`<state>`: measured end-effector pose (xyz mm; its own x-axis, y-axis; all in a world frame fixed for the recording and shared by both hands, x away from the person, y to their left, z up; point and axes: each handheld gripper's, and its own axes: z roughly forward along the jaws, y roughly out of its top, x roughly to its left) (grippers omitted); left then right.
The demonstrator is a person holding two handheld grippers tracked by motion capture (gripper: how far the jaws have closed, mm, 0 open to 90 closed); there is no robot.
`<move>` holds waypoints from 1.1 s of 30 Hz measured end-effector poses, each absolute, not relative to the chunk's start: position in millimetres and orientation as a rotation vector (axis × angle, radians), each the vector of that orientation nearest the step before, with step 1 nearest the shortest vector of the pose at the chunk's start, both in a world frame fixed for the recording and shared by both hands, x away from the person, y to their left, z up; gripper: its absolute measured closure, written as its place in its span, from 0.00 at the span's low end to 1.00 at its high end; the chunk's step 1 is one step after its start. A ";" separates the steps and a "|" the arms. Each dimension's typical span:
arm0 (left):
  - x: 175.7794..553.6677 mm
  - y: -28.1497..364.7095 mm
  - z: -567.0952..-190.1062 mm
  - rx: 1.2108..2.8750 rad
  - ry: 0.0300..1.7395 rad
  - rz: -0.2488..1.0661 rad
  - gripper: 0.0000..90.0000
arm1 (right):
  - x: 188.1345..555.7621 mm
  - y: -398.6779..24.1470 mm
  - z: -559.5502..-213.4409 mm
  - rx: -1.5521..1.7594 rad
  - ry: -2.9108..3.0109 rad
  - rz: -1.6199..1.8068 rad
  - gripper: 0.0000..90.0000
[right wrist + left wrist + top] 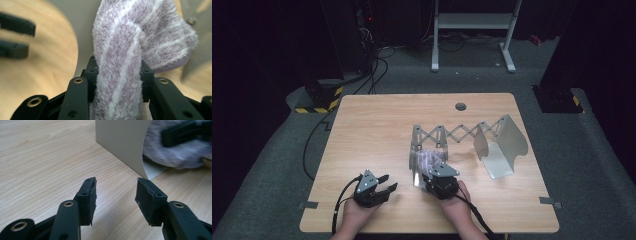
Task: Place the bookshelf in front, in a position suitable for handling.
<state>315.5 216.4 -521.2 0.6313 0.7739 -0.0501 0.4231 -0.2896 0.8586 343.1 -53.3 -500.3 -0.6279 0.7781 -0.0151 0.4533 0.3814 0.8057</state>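
A fluffy lilac cloth with white stripes (140, 35) is bunched between the jaws of my right gripper (117, 70), which is shut on it. From above, the cloth (427, 159) hangs over the near-left end plate (414, 172) of a metal scissor rack (457, 134), with my right gripper (428, 174) just behind it. My left gripper (389, 183) rests low on the table to the left, open and holding nothing. In its own view my left gripper (116, 187) faces the grey curved plate (120, 142), with the cloth (172, 152) blurred beyond it.
The rack stretches back-right across the wooden table (372, 130) to a second curved plate (504, 145). A round cable hole (460, 106) sits near the far edge. Cables trail from both grippers toward the near edge. My left gripper (15, 37) is blurred at the left of the right gripper view.
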 end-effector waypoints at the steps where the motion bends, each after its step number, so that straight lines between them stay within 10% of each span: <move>1: 315.5 215.3 -521.2 1.924 0.945 0.477 0.56 | 337.9 -59.0 -501.0 1.071 2.248 1.129 0.70; 21: 315.2 213.1 -520.1 1.916 0.934 0.471 0.56 | 302.4 -172.1 -497.7 1.270 2.028 1.000 0.69; 33: 314.3 210.4 -520.1 1.926 0.929 0.468 0.56 | 303.1 -152.5 -516.1 1.257 2.177 0.999 0.65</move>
